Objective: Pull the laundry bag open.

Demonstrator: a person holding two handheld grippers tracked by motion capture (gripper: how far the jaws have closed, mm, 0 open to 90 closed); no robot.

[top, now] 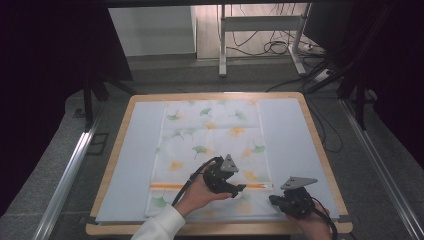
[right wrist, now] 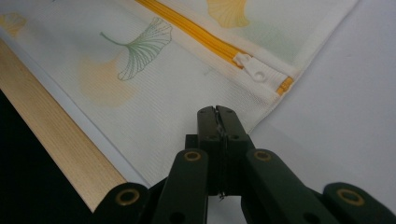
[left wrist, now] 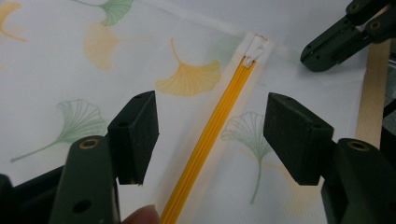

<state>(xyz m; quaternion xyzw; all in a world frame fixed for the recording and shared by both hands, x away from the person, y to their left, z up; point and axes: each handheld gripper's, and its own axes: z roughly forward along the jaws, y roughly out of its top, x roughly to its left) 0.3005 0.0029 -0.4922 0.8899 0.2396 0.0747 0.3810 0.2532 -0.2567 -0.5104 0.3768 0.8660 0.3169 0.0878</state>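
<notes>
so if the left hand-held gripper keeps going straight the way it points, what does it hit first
Probably the white zipper pull at the end of the orange zipper, which runs between the open left hand-held gripper; depth is unclear.

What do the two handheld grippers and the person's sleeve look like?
Both the left gripper and right gripper are matte black with brass-coloured rivets, each topped by a grey three-cornered plate and trailing a black cable. The left forearm wears a white sleeve.

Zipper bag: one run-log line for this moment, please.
left tongs: open, astride orange zipper | right tongs: shut on bag edge near zipper pull | pull at zipper's end
</notes>
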